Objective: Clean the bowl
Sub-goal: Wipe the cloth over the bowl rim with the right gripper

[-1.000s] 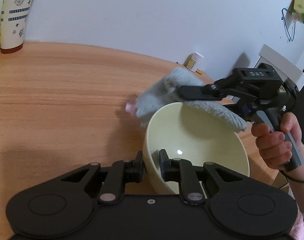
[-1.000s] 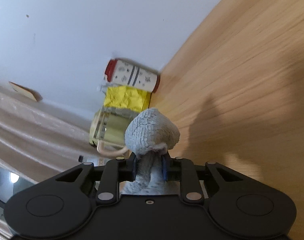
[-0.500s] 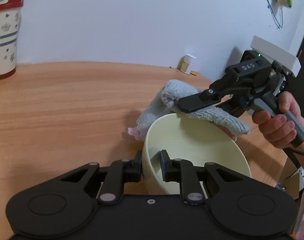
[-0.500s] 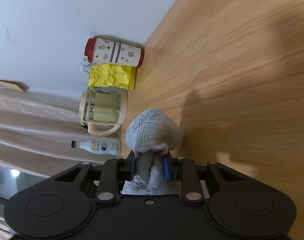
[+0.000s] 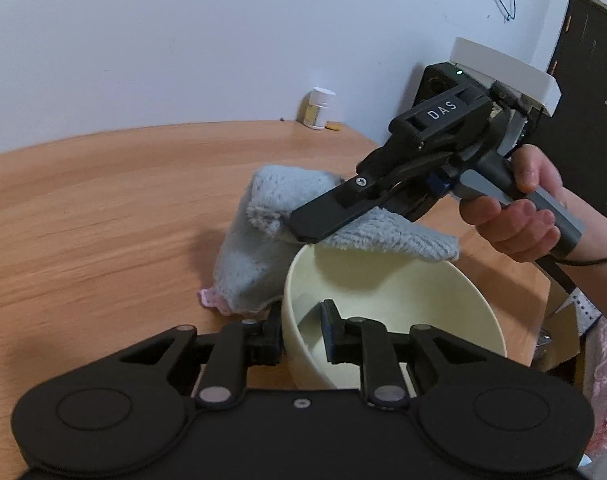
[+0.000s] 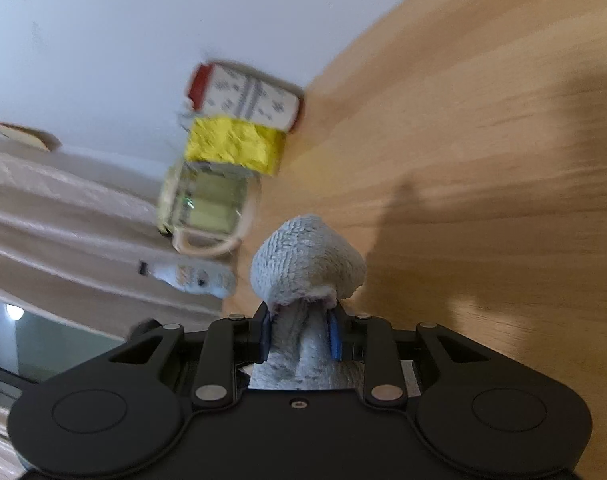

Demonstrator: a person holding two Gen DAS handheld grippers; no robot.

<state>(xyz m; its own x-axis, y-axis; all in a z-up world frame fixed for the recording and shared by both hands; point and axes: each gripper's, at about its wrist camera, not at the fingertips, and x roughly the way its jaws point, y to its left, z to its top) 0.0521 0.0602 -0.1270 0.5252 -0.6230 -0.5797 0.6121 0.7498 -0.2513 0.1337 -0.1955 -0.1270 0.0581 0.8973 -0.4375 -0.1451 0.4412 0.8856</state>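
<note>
Lettering "DAS" atop right claw, grey cloth between its fingers.

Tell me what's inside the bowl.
One finger of the left hand-held gripper clamping the bowl; otherwise bare. The near bottom is hidden behind that gripper.

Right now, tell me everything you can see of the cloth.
The cloth is a grey, fluffy terry rag with a pink edge at its lowest corner. The right gripper pinches it in a bunch, and a rounded fold bulges past the fingertips. One flap hangs down outside the bowl to the table; another lies over the bowl's far rim.
</note>
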